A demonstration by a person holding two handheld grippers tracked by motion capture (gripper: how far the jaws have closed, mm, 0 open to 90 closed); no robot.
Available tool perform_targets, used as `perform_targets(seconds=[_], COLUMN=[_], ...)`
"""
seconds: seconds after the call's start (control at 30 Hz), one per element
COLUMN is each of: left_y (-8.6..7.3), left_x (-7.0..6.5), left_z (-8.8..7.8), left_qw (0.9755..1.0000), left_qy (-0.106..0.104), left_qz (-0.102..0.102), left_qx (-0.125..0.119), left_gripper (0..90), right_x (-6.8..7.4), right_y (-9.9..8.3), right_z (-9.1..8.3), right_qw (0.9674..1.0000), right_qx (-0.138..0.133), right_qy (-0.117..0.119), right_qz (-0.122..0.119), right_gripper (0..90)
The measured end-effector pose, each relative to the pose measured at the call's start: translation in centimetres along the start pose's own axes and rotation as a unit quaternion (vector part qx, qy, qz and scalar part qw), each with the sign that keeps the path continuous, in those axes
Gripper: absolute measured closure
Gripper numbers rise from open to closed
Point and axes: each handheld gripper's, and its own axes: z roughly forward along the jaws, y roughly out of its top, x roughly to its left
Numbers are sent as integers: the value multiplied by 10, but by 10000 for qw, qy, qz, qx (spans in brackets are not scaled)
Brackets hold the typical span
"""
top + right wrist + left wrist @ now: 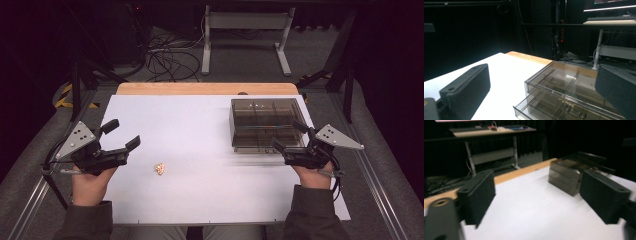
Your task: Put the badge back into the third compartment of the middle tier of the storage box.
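Left gripper (123,134): held in the person's left hand (91,184) over the near left part of the table, jaws pointing toward the far right. Jaws stand wide apart with nothing between them; in the left gripper view (536,202) bare white surface shows in the gap.

Right gripper (288,135): held in the person's right hand (314,176) at the near right side, jaws pointing left toward the drawer box. Jaws stand apart and hold nothing; in the right gripper view (544,92) the box shows between them, untouched as far as can be seen.

Drawer box (267,123): smoky see-through plastic, on the far right part of the table, just beside the right gripper's jaw tips. In the right gripper view (564,90) the lowest drawer (544,111) is pulled part way out toward the camera; dividers show inside. In the left gripper view (565,173) the box stands far off to the right, blurred.

Small object (159,168): pale orange, crumpled in look, lying alone on the white surface near the front, between the two grippers and closer to the left one. Apart from both. Too small to identify.

Table (190,200): white top with a wooden strip (207,88) along the far edge.

Surroundings: grey floor, loose cables (167,57) and a white desk frame (245,30) beyond the far edge; dark background.
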Motion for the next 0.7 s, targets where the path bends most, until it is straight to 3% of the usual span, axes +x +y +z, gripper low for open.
perform_targets(seconds=[0.03, 0.37, 0.53, 0.7], left_y=[-4, -21, -27, -33], left_x=[1, 6, 4, 5], left_z=[3, 10, 11, 14], left_qw=[9999, 9973, 9965, 9947], left_qy=[-45, -25, 30, 5], left_qz=[-43, -421, -324, -481], left_qx=[143, 598, 769, 911], left_gripper=[205, 319, 394, 407], right_x=[1, 3, 3, 4], right_y=[1, 3, 4, 5], right_z=[0, -2, -3, -5], right_qw=[10000, 9999, 9999, 9999], right_qx=[-9, 63, 42, 23], right_qy=[1, -75, -112, -125], right_qz=[14, -49, -55, -61], right_gripper=[5, 8, 10, 10])
